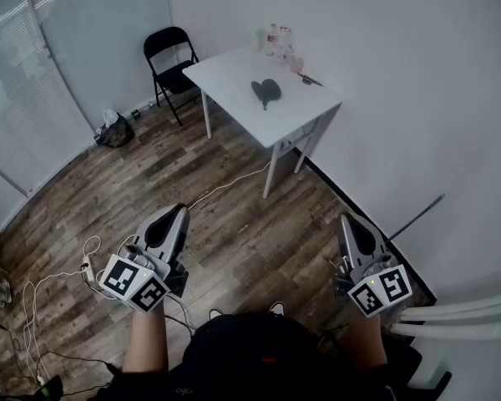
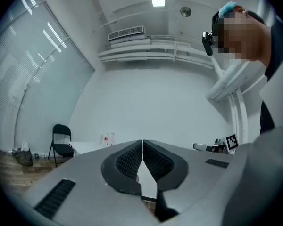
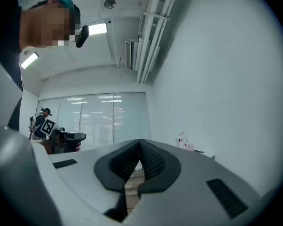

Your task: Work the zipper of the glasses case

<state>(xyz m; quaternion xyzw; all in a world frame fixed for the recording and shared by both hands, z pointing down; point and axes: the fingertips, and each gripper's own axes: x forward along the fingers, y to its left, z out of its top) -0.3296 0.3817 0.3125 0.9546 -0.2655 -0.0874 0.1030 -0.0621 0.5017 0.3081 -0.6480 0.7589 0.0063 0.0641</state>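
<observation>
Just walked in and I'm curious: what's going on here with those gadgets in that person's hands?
A person stands holding a grey two-jaw gripper in each hand. The left gripper and right gripper are both shut and empty. The dark glasses case lies on the small white table across the room, far from both, so the case is untouched.

You hold both grippers out ahead of you, side by side and well apart, pointing about level. Left gripper [image 1: 178, 210]: jaws pressed together, empty. Right gripper [image 1: 347, 219]: jaws together, empty.
</observation>
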